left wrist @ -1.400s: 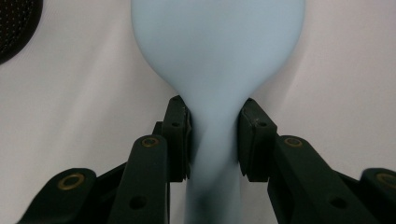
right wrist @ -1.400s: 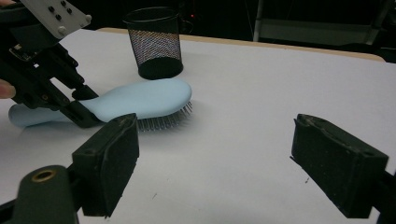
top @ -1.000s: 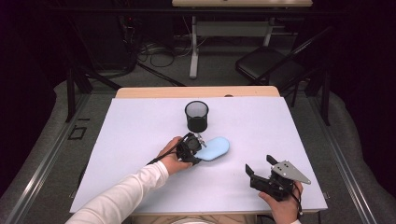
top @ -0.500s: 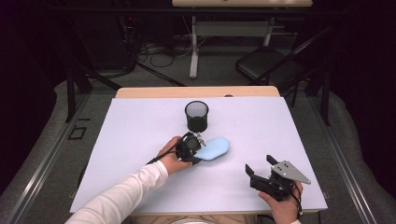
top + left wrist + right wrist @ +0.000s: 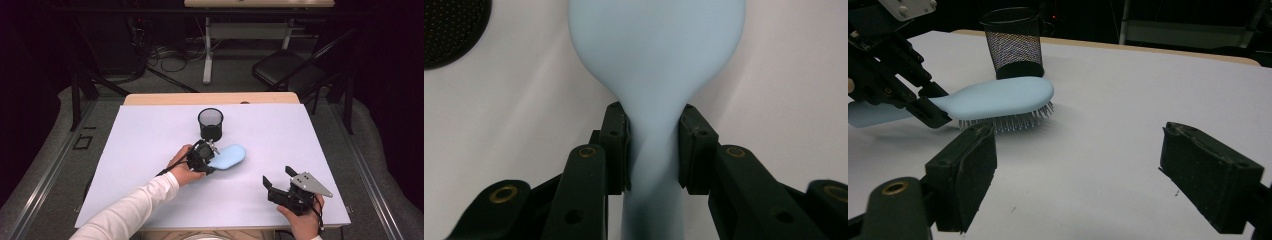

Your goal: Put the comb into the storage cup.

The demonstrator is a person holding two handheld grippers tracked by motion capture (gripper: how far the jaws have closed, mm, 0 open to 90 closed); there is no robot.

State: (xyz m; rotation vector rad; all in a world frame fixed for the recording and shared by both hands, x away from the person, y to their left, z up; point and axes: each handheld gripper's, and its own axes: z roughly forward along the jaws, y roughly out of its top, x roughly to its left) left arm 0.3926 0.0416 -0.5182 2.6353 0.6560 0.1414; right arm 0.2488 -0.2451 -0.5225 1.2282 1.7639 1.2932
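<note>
The left tool (image 5: 204,159) is clenched on the narrow neck of a pale blue hairbrush (image 5: 227,156), pads (image 5: 616,145) pressing both sides, bristles down, its head just above the white desk (image 5: 150,130) and near the black mesh cup (image 5: 210,123). The right tool (image 5: 278,181) rests well apart near the desk's front edge, jaws released and holding nothing.

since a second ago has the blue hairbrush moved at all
No. In the high view the blue hairbrush sits at the same spot just below the black mesh cup, with the left claw shut on its handle.
</note>
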